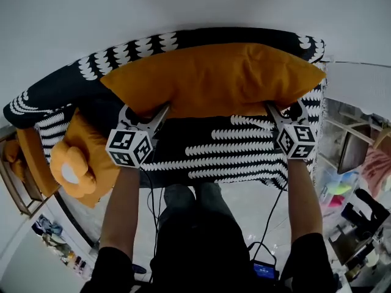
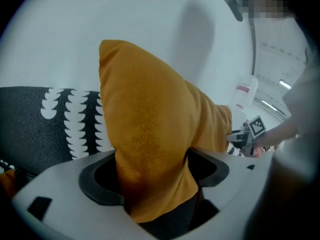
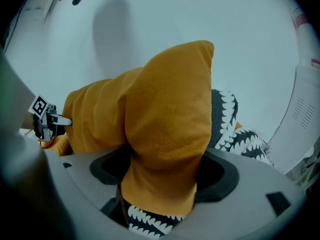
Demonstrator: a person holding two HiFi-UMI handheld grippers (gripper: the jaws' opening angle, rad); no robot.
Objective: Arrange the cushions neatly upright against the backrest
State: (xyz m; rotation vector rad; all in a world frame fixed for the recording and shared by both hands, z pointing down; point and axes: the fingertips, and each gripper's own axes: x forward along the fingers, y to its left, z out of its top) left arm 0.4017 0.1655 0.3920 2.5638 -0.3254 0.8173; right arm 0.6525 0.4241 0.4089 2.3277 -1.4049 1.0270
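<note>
Long plump orange cushion (image 1: 214,78), soft matte fabric, stands upright against the black-white scallop-print backrest (image 1: 146,44). Left gripper (image 1: 162,112) and right gripper (image 1: 273,110) at its lower corners, jaws apart, fabric loose between. Flower-shaped plush cushion (image 1: 72,166) off backrest's left end.

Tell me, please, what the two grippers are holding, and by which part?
Apparently nothing: the lower corners of the orange cushion sit between the wide-open jaws of the left gripper and the right gripper.
</note>
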